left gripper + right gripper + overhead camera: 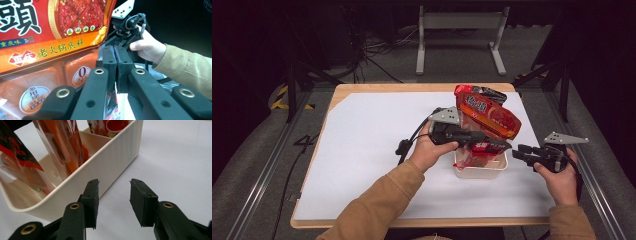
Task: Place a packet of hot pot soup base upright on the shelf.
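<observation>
A dark room with cables and a grey metal stand on the floor surrounds the wooden table topped with a white sheet. Toward the table's right edge, nearer its front than its back, stands a cream ribbed plastic tub, and out of it rise glossy red and orange hot-pot seasoning pouches, leaning toward the back right corner (too tall for the tub, so they splay rather than stand).

The left gripper reaches in over the tub from the left, its jaws pressed together on the top edge of a smaller red-and-clear sachet; in the left gripper view the pads meet with a thin edge of film showing just beneath them. I judge it is holding the sachet upright so it slots between the pouches instead of flopping over.

The right gripper waits just beside the tub's right wall, jaws spread and holding nothing; its own view shows the pads flanking the tub's corner, likely ready to steady it.
</observation>
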### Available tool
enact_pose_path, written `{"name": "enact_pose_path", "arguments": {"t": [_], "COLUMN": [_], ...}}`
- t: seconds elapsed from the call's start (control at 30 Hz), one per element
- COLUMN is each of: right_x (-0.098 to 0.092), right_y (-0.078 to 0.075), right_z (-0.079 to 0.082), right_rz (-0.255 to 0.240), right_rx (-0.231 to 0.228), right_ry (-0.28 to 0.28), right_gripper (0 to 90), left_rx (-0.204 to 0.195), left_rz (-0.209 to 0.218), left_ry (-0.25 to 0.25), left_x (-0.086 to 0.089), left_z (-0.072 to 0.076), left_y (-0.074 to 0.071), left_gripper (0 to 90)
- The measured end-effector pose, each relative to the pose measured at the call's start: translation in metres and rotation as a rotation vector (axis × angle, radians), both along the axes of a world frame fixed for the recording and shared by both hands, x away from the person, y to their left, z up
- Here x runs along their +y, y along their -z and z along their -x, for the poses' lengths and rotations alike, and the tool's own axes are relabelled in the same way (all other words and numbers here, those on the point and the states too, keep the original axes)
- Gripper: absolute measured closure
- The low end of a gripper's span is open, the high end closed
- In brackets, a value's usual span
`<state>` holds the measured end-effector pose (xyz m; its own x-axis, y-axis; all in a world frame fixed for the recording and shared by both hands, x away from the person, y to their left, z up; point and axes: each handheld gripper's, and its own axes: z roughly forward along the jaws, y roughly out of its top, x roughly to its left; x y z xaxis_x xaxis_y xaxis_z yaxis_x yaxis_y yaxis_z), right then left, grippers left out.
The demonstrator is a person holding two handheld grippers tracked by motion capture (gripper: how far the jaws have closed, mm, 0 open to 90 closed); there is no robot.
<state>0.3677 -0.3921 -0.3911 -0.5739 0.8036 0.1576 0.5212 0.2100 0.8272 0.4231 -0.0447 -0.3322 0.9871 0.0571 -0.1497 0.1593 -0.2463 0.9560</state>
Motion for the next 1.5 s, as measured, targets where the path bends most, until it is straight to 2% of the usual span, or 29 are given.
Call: {"name": "enact_pose_path", "arguments": {"t": [0.27, 0.37, 0.47, 0.6, 0.73, 0.93, 1.0, 1.1, 1.23, 1.4, 1.5], "right_x": [-0.001, -0.003, -0.005, -0.005, -0.004, -0.001, -0.001, -0.001, 0.0, 0.001, 0.001], "right_y": [-0.001, -0.002, -0.003, -0.002, -0.002, -0.001, -0.001, -0.001, -0.002, -0.002, -0.003], "right_z": [0.001, 0.002, 0.002, 0.002, 0.002, 0.001, 0.001, 0.0, -0.001, -0.004, -0.006], "right_rz": [-0.005, -0.011, -0.016, -0.015, -0.014, -0.004, -0.004, -0.006, -0.009, -0.009, -0.012], "right_rx": [-0.003, -0.011, -0.014, -0.009, -0.009, -0.003, -0.002, -0.003, -0.003, -0.008, -0.012], "right_ry": [0.001, 0.002, 0.002, 0.003, 0.003, -0.003, -0.003, -0.002, -0.002, -0.009, -0.011], "right_gripper": [58.7, 58.7, 58.7, 58.7, 58.7, 58.6, 58.6, 58.5, 58.4, 58.3, 57.9], "left_rx": [-0.02, -0.024, -0.021, -0.003, 0.029, 0.031, 0.042, 0.034, 0.026, 0.042, 0.057], "left_rz": [0.011, 0.035, 0.048, 0.033, 0.044, 0.025, 0.012, -0.017, -0.031, -0.018, -0.012], "left_ry": [0.007, 0.014, 0.012, 0.005, -0.011, -0.03, -0.031, -0.045, -0.057, -0.071, -0.09], "left_x": [-0.016, -0.021, -0.022, -0.019, -0.011, 0.001, 0.005, 0.009, 0.014, 0.02, 0.025], "left_z": [0.004, 0.005, 0.004, 0.001, -0.001, -0.004, -0.005, -0.005, -0.005, -0.004, -0.004], "left_y": [-0.003, -0.004, 0.002, 0.013, 0.023, 0.026, 0.028, 0.03, 0.03, 0.03, 0.029], "left_gripper": [90.0, 90.0, 89.9, 89.8, 89.6, 88.4, 87.8, 85.7, 80.8, 64.7, 48.5]}}
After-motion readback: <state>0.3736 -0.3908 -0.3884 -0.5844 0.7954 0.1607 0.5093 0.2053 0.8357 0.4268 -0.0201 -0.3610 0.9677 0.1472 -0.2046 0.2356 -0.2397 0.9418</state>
